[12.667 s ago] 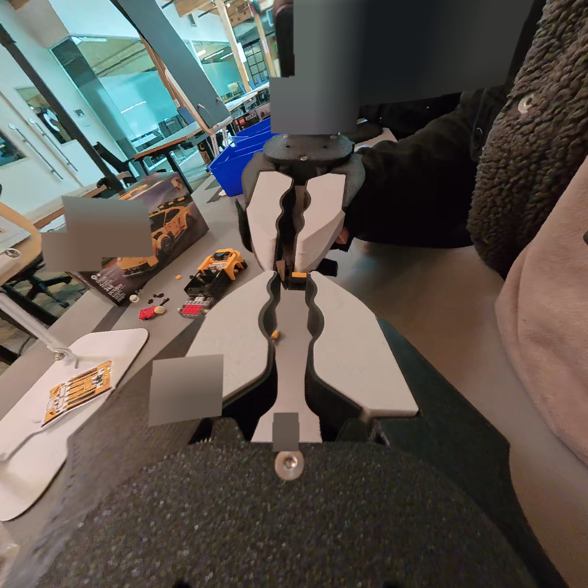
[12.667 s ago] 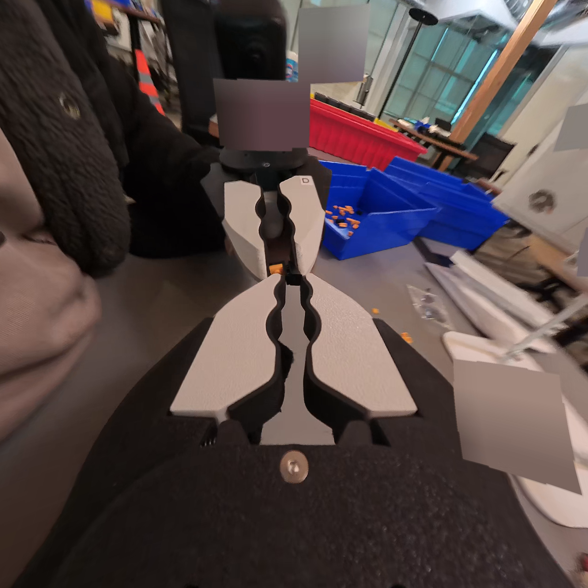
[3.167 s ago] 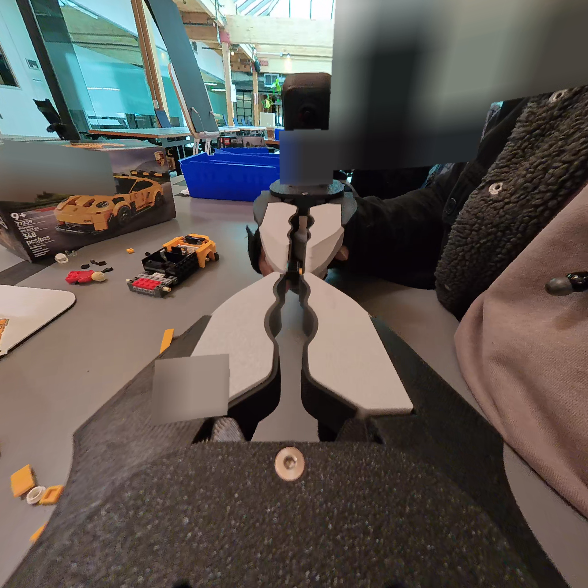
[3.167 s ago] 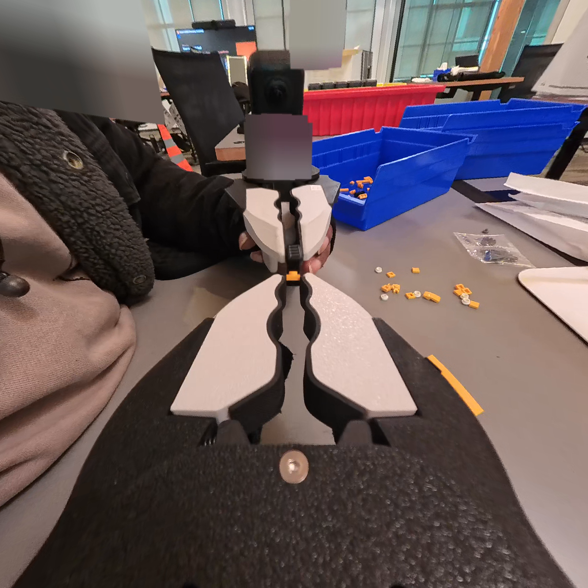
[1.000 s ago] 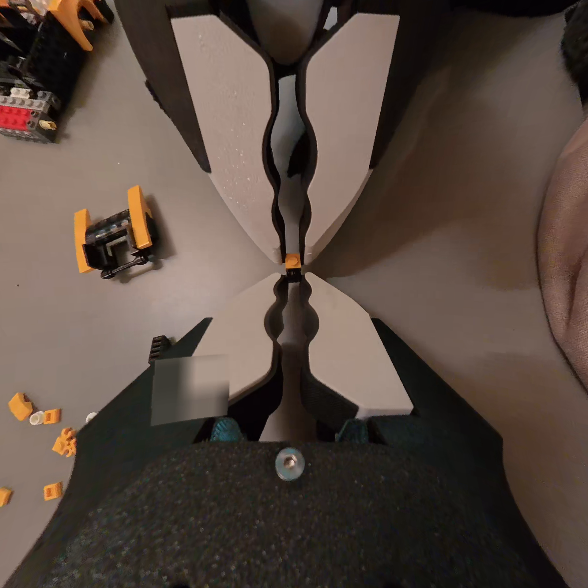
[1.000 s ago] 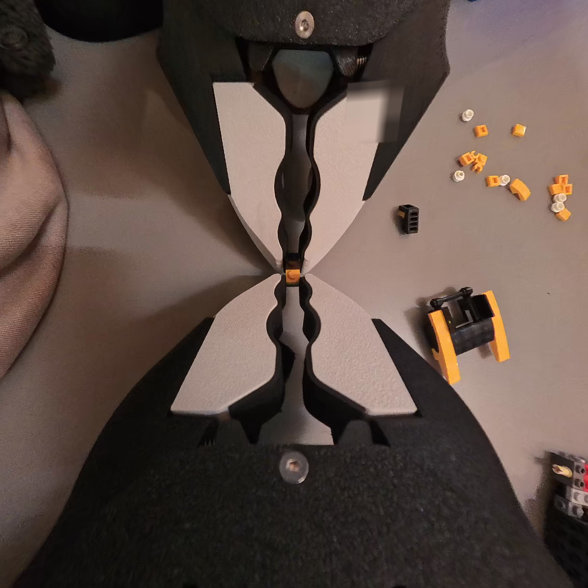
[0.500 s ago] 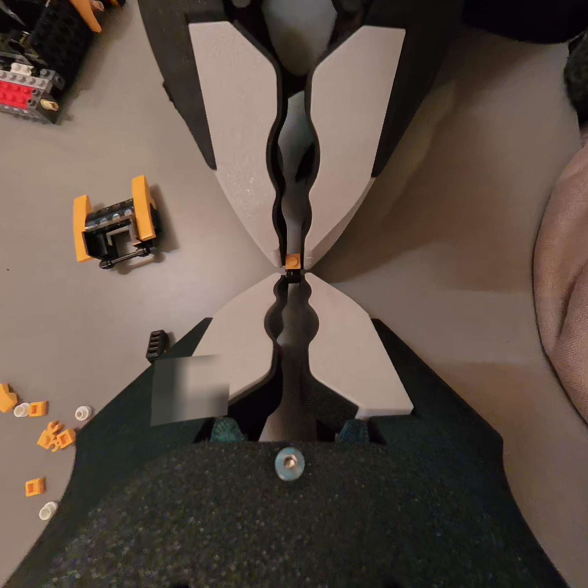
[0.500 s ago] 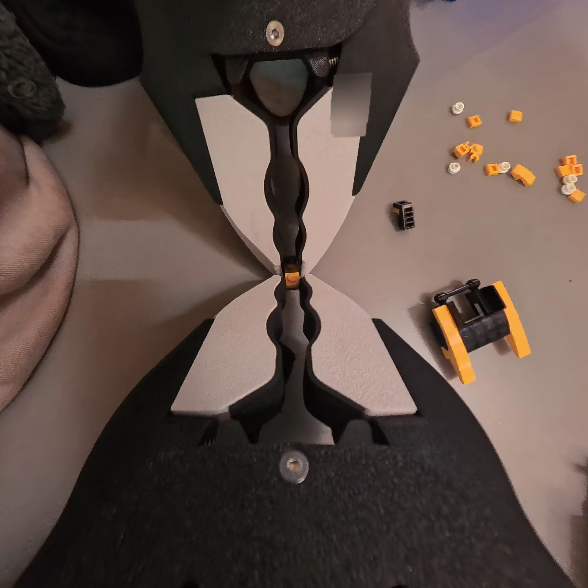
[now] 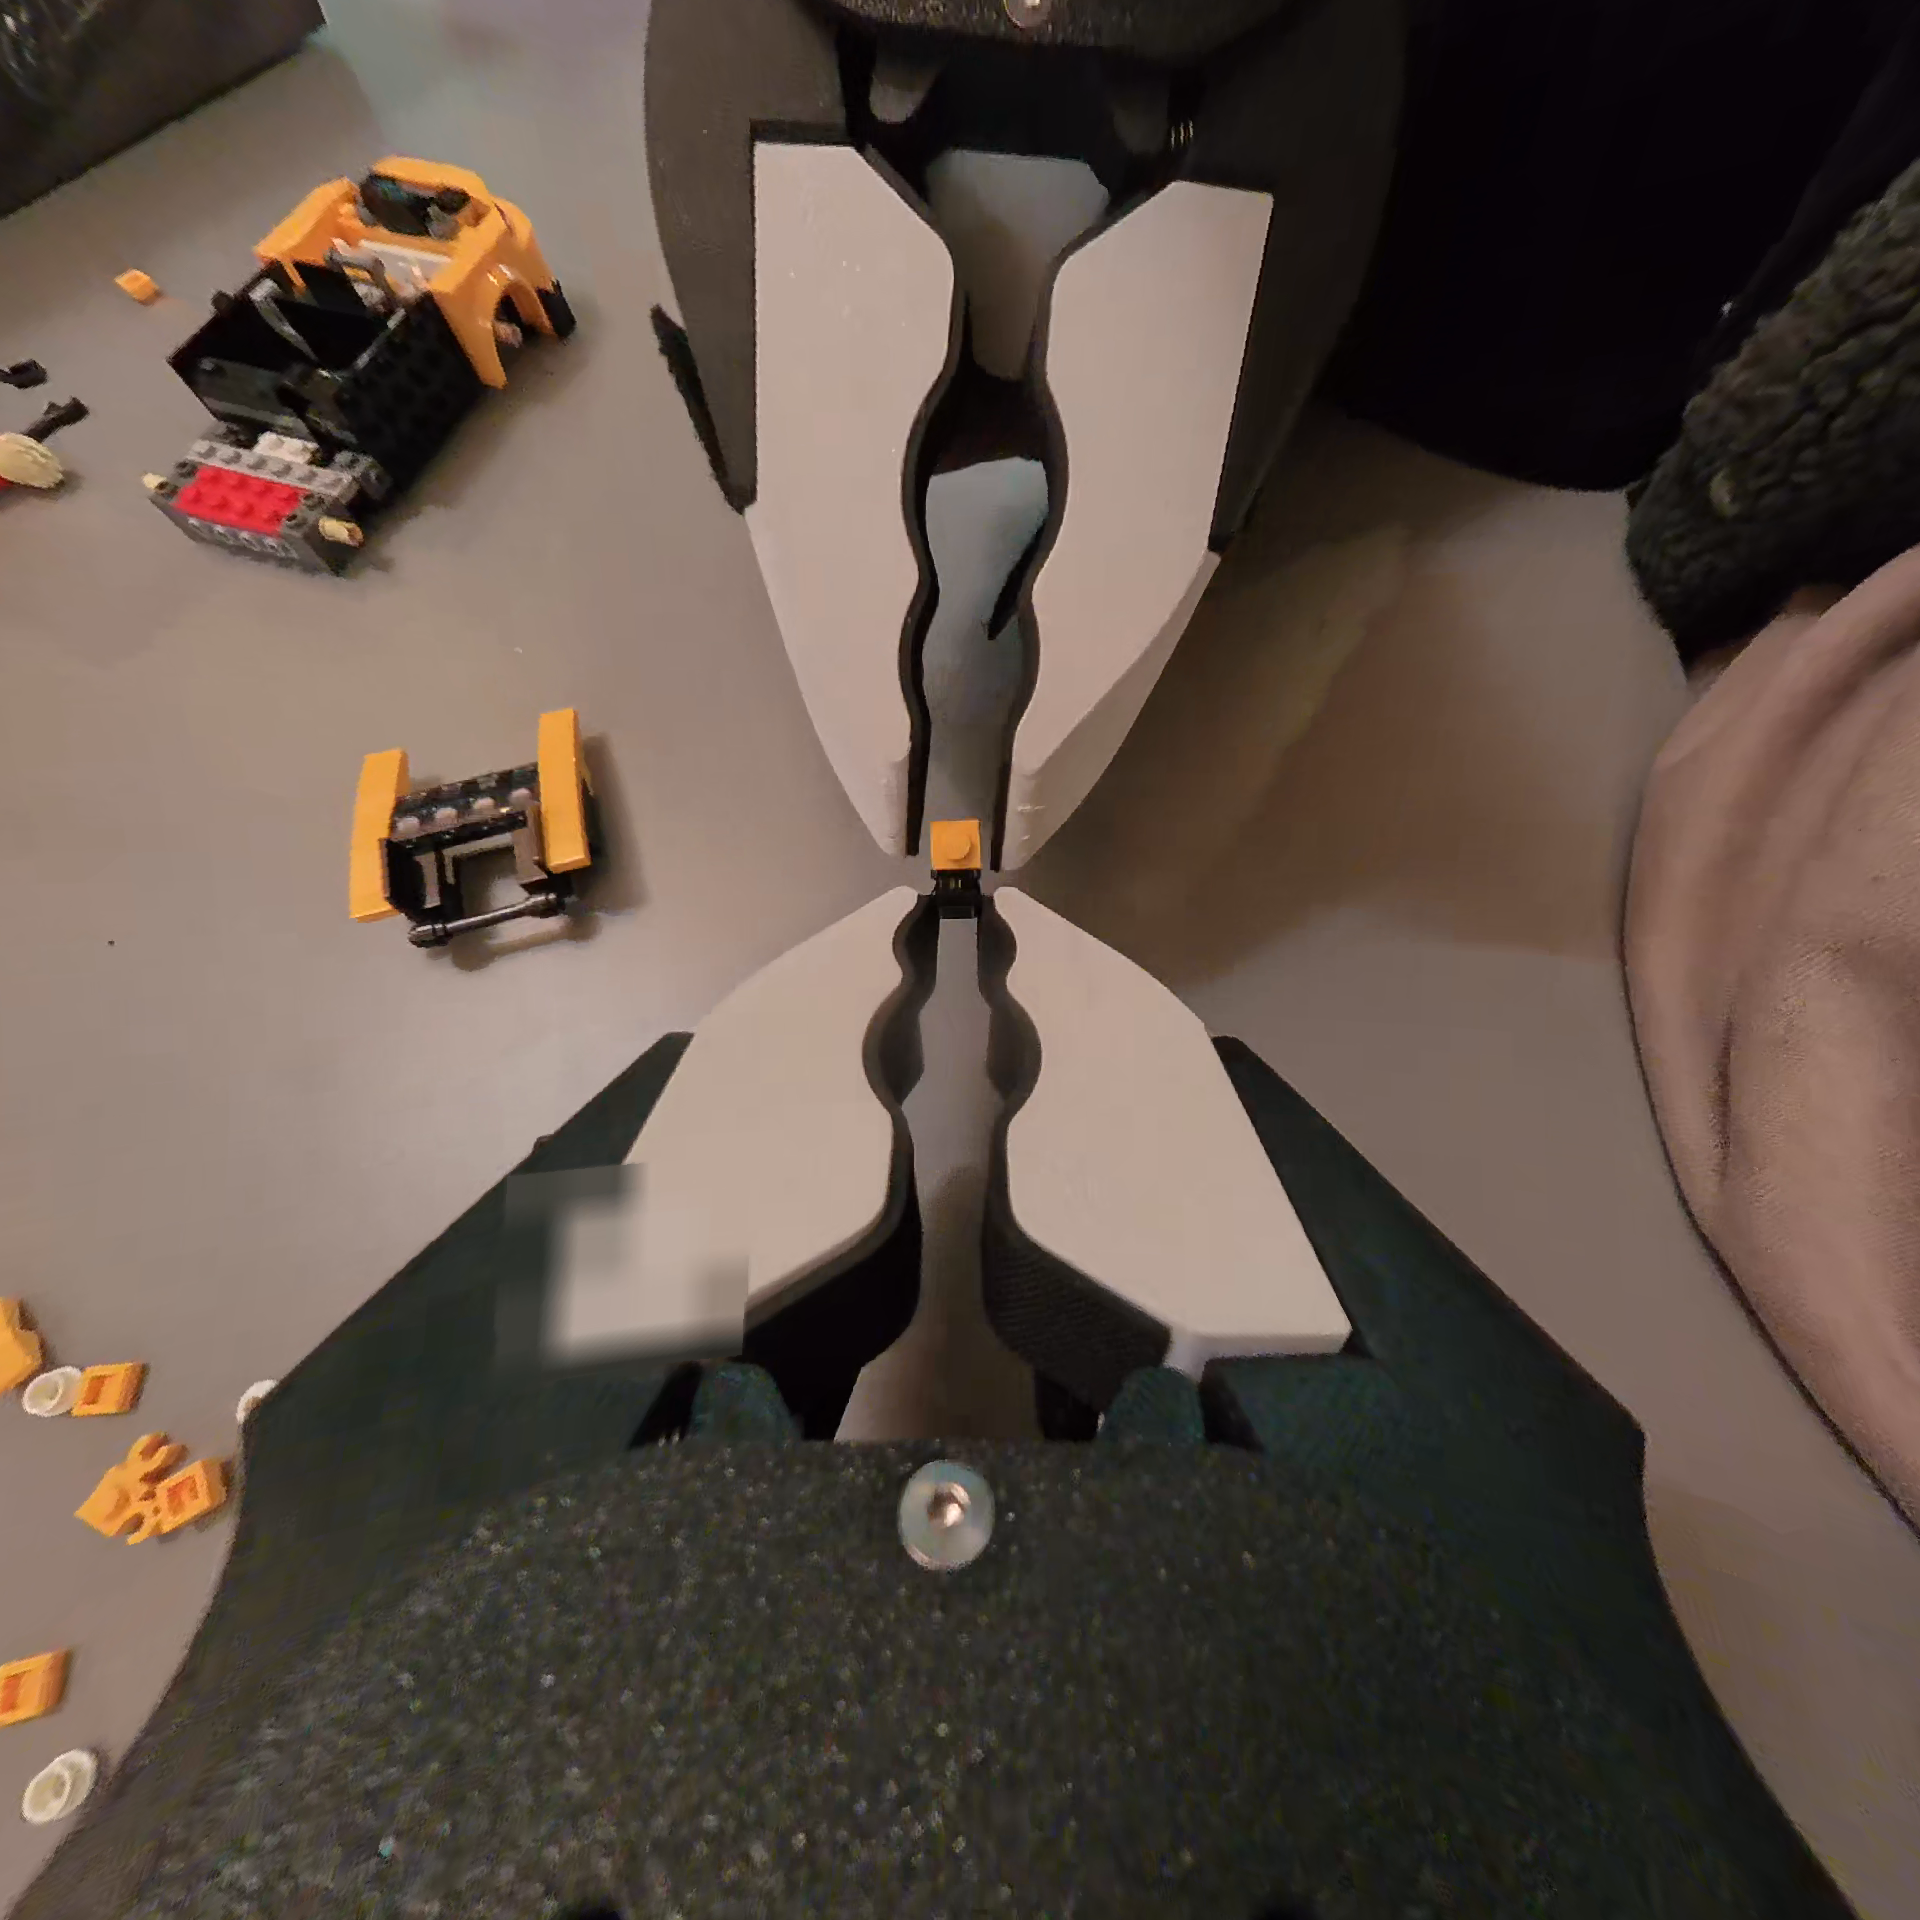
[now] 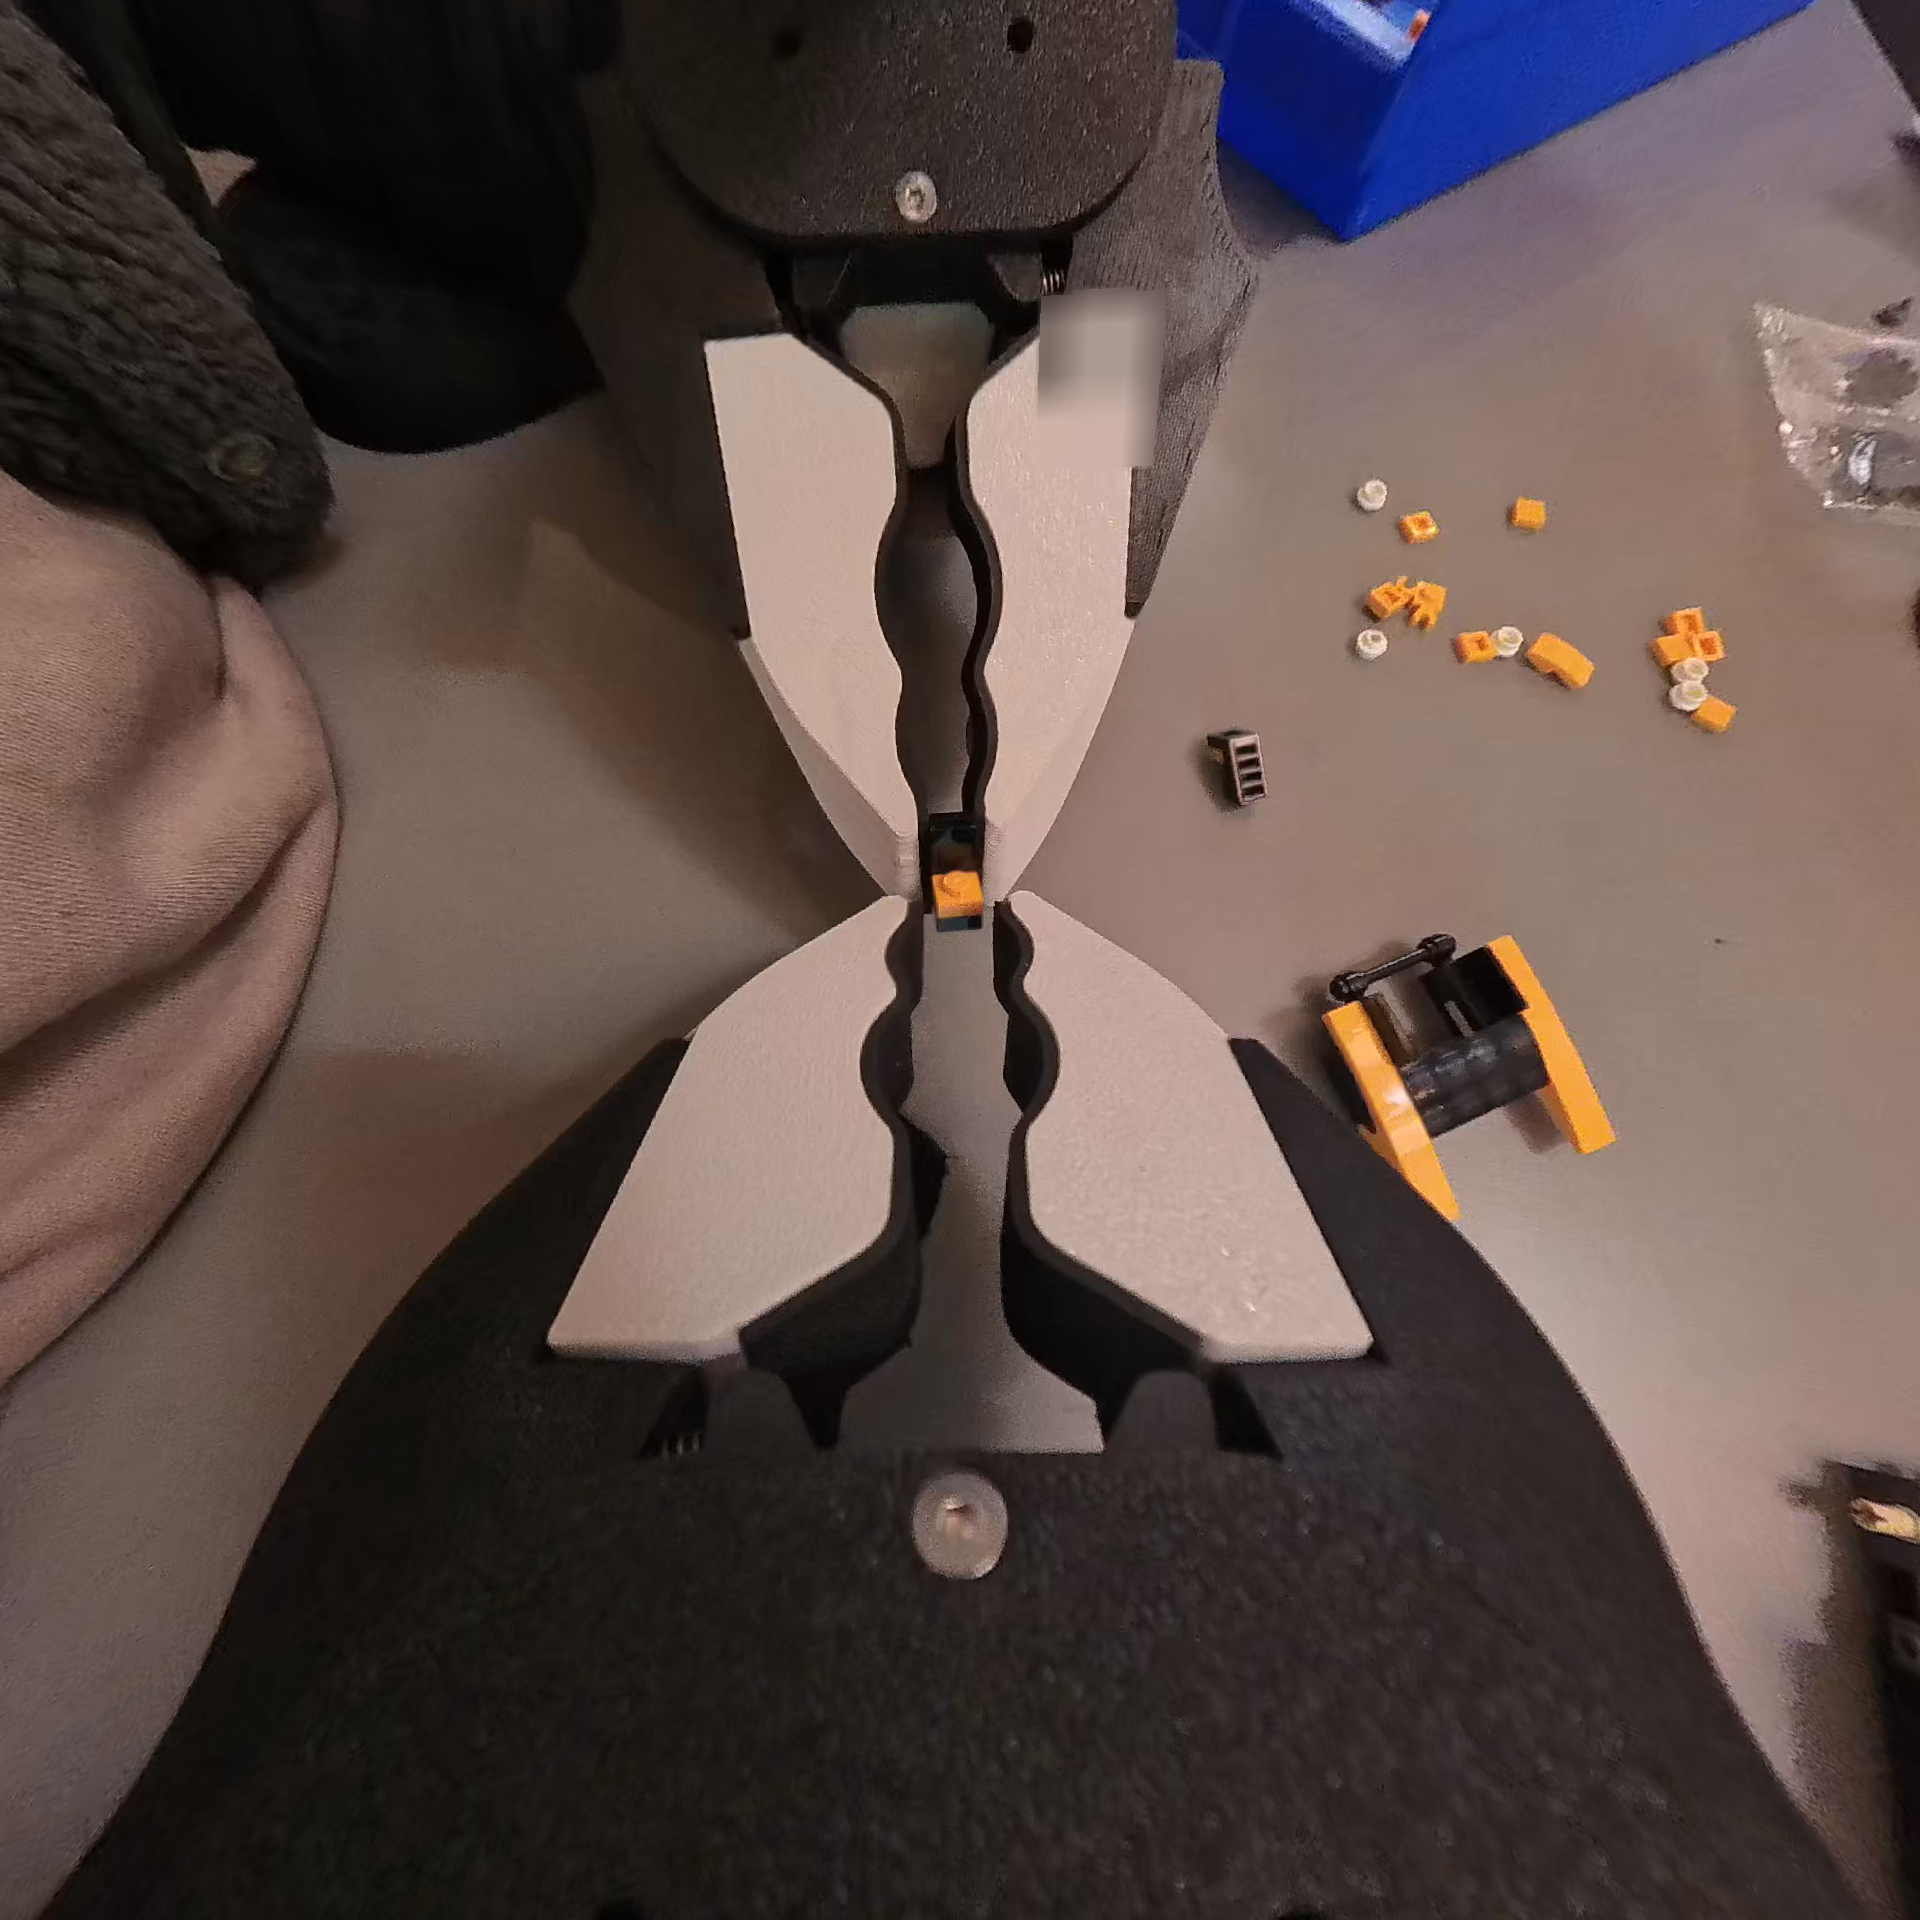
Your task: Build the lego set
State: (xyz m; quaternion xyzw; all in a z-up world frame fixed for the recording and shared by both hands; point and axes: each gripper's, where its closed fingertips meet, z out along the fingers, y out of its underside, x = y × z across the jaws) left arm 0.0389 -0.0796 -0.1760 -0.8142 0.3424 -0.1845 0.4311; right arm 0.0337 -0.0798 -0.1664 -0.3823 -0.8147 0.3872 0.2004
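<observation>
Flat grey tabletop (image 9: 260,1039) fills both views. You hold both tools tip to tip above it.

Your left gripper (image 9: 954,909), grey-faced fingers on a black body, is narrowed onto a small black lego piece (image 9: 956,899). Your right gripper (image 10: 956,920), same build, is narrowed onto a small orange one-stud lego plate (image 10: 956,890). Plate and black piece meet end to end; whether they are fully seated cannot be told.

On the table: corner of a blue plastic bin (image 10: 1455,94); partly built orange-and-black lego car body (image 9: 353,353) with a red plate at one end; smaller black sub-assembly with two orange side panels (image 9: 473,826); clear plastic bag of small parts (image 10: 1849,416); small black grille brick (image 10: 1238,767); scattered orange and white loose pieces (image 10: 1538,613).
</observation>
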